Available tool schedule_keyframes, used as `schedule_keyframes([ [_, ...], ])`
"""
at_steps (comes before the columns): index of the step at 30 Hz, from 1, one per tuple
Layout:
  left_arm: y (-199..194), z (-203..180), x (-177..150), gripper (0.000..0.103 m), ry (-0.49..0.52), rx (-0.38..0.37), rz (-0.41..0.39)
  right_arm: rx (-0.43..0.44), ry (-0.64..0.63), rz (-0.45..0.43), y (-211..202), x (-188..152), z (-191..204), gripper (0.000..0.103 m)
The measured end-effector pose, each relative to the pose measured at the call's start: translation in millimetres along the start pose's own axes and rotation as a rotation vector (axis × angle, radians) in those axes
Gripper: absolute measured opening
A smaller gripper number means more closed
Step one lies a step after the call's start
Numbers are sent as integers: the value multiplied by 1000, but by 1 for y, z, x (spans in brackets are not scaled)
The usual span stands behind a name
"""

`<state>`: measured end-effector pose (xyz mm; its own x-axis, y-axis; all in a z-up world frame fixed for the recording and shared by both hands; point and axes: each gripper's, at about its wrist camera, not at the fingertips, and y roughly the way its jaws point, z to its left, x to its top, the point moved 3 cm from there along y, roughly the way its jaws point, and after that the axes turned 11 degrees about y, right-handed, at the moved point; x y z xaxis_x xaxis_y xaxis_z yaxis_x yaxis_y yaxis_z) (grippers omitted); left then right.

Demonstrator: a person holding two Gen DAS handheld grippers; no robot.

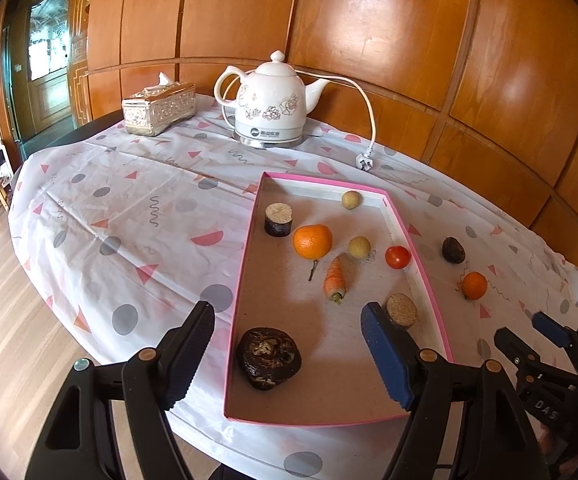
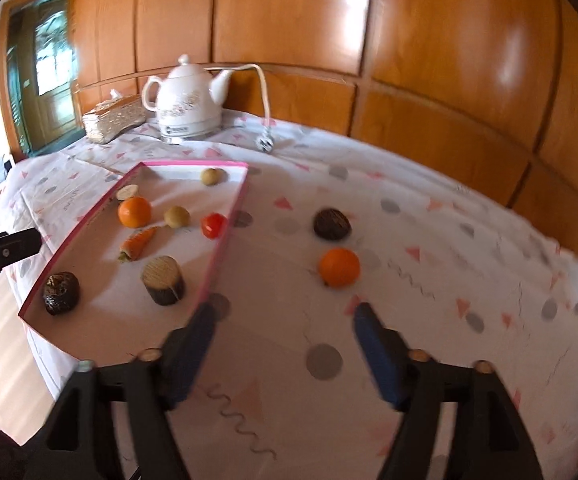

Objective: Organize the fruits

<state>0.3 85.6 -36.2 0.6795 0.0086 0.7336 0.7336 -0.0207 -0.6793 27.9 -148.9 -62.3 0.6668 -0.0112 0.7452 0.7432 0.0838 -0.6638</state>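
Left wrist view: left gripper (image 1: 289, 354) over near end of pink-rimmed tray (image 1: 245, 256), jaws apart, nothing between. In tray: orange (image 1: 312, 241), carrot (image 1: 335, 278), tomato (image 1: 397, 257), dark wrinkled fruit (image 1: 268, 358). Outside, on tablecloth (image 1: 129, 216): small orange (image 1: 474, 285).

Right wrist view, blurred: right gripper (image 2: 285, 344) above cloth just right of tray, jaws wide, empty. Beyond fingertips: small orange, dark round fruit (image 2: 332, 223). Kettle (image 2: 188, 100) at back.

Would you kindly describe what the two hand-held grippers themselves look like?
Both are black plastic clamp-style tools. The left hand-held gripper has two long tapering fingers with serrated inner edges, one of them faced with a blue pad, and brass-coloured pivot pins. The right hand-held gripper is the same build with blue pads; white lettering shows on its body.
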Motion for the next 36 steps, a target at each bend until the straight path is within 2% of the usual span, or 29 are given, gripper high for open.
schedule_keyframes([
  [2, 0, -3, 0, 76, 9, -3, 3, -9, 37, 12, 0, -3, -13, 82],
  [8, 2, -11, 0, 76, 37, -12, 14, -87, 141, 30, -3, -14, -61, 83],
  [22, 13, -56, 18, 76, 187, -99, 41, -381, 462, 16, -25, -45, -192, 83],
  [31, 32, -119, 37, 76, 340, -230, 77, -455, 551, 32, -27, -63, -226, 83],
  [36, 47, -149, 43, 76, 389, -266, 104, -480, 552, 25, -25, -63, -233, 83],
])
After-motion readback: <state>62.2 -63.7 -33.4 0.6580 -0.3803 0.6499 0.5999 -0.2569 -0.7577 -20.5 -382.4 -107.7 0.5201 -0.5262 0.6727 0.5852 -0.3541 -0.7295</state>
